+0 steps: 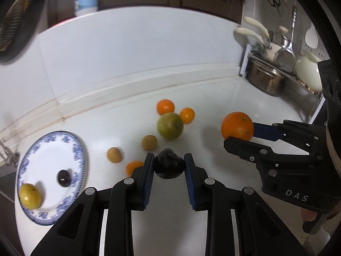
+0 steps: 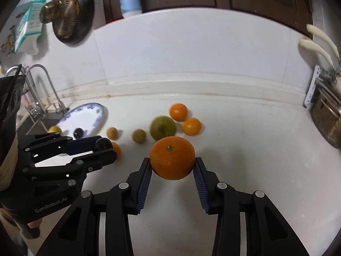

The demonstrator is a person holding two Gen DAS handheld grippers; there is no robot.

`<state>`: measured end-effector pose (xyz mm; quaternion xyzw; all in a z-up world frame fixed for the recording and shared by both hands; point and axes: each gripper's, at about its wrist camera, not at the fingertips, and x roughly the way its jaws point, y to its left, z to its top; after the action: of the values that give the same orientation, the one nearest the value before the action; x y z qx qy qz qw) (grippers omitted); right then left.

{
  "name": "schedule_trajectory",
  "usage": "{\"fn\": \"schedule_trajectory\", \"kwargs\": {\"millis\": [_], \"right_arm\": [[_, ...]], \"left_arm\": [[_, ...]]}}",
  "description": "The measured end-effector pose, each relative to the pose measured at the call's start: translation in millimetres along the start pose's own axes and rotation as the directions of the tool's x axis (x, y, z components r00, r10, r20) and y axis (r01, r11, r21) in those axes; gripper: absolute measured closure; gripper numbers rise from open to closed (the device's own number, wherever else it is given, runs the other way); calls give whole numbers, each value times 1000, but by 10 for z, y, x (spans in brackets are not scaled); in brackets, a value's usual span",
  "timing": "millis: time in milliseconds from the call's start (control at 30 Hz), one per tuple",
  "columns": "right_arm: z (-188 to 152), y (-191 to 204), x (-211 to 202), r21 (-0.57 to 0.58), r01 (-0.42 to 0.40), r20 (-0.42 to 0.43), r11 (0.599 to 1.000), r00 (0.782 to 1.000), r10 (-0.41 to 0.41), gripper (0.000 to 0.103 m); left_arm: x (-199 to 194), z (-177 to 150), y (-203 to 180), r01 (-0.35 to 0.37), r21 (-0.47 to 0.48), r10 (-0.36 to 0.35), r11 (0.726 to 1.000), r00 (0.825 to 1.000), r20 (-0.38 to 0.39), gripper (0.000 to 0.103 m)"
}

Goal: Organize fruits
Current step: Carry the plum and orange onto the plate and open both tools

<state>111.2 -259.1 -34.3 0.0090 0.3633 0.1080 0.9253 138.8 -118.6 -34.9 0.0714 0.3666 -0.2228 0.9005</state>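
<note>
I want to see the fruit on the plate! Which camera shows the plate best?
The left wrist view: the round blue-patterned white plate shows nearly whole, holding a yellow fruit and a dark plum. In the right wrist view it is small, tilted and partly hidden.

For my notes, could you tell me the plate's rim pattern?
Blue floral on white plate; clearest in the left wrist view.

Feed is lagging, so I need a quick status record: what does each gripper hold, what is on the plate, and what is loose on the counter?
left gripper: shut on dark plum
right gripper: shut on large orange
plate: yellow fruit and dark fruit
counter: green fruit, three small oranges, two small tan fruits
plate position: left of the loose fruit, beside the sink
</note>
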Motion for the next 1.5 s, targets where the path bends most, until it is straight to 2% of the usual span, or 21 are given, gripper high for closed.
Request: {"fn": "schedule_trajectory", "kwargs": {"millis": [400, 967, 1300, 1500], "right_arm": [[181, 458, -146, -49, -58, 60, 997, 996, 61, 62], [410, 1179, -74, -123, -160, 86, 979, 981, 172, 62], [622, 1558, 137, -143, -225, 63, 964, 970, 236, 62], [779, 1744, 363, -162, -241, 29, 957, 968, 249, 62]], "left_arm": [[-485, -90, 413, -57, -62, 62, 996, 995, 77, 75], [-893, -238, 1058, -148, -159, 167, 976, 980, 112, 75], [-995, -231, 1476, -201, -183, 223, 962, 968, 114, 75], [-929, -191, 1739, -233, -180, 251, 956, 964, 86, 75]]}}
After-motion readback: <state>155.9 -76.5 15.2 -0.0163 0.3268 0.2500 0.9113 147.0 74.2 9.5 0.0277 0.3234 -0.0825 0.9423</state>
